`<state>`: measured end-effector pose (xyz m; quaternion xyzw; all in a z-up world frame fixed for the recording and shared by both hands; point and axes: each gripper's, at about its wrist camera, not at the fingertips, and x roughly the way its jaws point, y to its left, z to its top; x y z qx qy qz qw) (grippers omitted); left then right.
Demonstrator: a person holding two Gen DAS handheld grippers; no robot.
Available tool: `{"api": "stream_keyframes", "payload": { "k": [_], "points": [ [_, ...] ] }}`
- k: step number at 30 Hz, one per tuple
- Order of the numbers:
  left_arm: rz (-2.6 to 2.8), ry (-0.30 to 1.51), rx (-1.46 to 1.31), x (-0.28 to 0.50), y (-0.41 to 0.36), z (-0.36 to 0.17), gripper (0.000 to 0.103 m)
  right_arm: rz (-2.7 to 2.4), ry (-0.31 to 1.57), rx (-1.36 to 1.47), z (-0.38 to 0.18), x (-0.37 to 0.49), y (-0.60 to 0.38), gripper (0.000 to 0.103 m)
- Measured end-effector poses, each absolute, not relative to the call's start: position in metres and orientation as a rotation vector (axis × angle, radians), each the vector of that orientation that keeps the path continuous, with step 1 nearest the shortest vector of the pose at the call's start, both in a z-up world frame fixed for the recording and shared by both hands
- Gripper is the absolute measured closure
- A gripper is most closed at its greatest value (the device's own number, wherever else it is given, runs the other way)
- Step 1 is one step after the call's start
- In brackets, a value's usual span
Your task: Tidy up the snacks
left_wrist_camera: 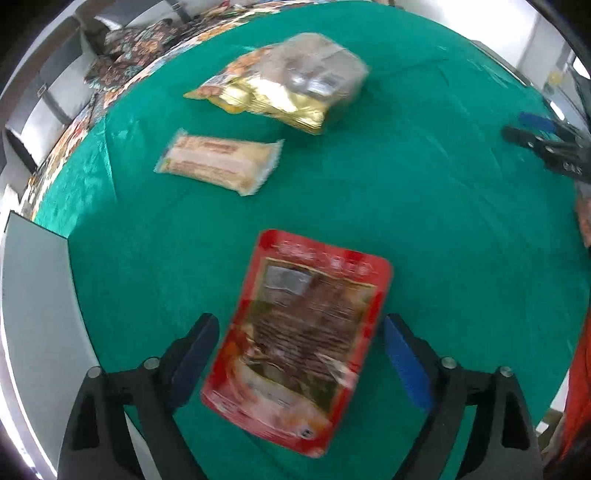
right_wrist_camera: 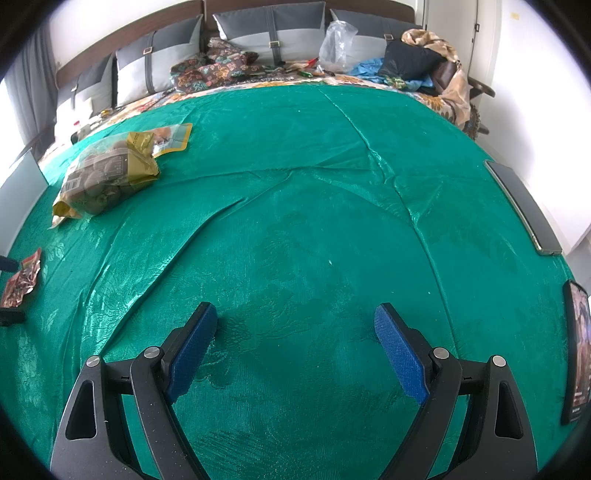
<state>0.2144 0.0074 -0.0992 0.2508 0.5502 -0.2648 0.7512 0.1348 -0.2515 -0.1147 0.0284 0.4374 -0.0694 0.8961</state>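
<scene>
A red snack packet [left_wrist_camera: 306,339] lies on the green cloth [left_wrist_camera: 443,240] between the fingers of my left gripper [left_wrist_camera: 298,321]. Its blue pads stand just off the packet's long edges, so the gripper is open. Farther off lie a beige wrapped bar [left_wrist_camera: 218,162] and a clear-and-gold bag of round snacks [left_wrist_camera: 291,85]. In the right wrist view my right gripper [right_wrist_camera: 295,310] hovers open over bare cloth with nothing between its fingers. That view has the gold bag [right_wrist_camera: 107,170] at the far left and the red packet [right_wrist_camera: 20,282] at the left edge.
Two dark flat devices [right_wrist_camera: 524,206] [right_wrist_camera: 576,350] lie along the cloth's right edge. A grey panel [left_wrist_camera: 37,314] borders the left side. Pillows [right_wrist_camera: 266,33], a plastic bag [right_wrist_camera: 336,44] and piled clothes [right_wrist_camera: 417,59] crowd the far end.
</scene>
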Motion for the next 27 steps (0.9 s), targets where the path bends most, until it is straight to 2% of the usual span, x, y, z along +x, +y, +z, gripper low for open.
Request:
{"api": "stream_keyframes", "payload": {
  "k": [2, 4, 10, 15, 17, 22, 24, 25, 27],
  "points": [
    [-0.567, 1.235, 0.485, 0.225, 0.015, -0.106, 0.000, -0.144, 0.906, 0.059, -0.115, 0.135, -0.251, 0.013],
    [-0.560, 1.222, 0.387, 0.231, 0.025, -0.108, 0.000, -0.144, 0.906, 0.059, -0.115, 0.135, -0.251, 0.013],
    [-0.526, 1.153, 0.335, 0.222, 0.031, -0.108, 0.000, -0.144, 0.906, 0.059, -0.115, 0.135, -0.251, 0.013],
    [-0.445, 1.176, 0.285, 0.213, 0.034, -0.109, 0.000, -0.144, 0.907, 0.058, -0.115, 0.135, -0.251, 0.013],
    [-0.366, 1.196, 0.227, 0.207, 0.037, -0.110, 0.002, -0.144, 0.906, 0.058, -0.115, 0.135, -0.251, 0.013],
    [-0.023, 1.191, -0.024, 0.170, 0.053, -0.106, 0.020, -0.144, 0.906, 0.058, -0.115, 0.135, -0.251, 0.013],
    [0.080, 1.174, -0.109, 0.155, 0.058, -0.106, 0.020, -0.144, 0.907, 0.058, -0.115, 0.135, -0.251, 0.013],
    [0.108, 1.157, -0.114, 0.147, 0.056, -0.107, 0.019, -0.144, 0.907, 0.058, -0.115, 0.135, -0.251, 0.013],
    [0.112, 1.130, -0.106, 0.142, 0.053, -0.110, 0.009, -0.144, 0.907, 0.058, -0.115, 0.135, -0.251, 0.013]
  ]
}}
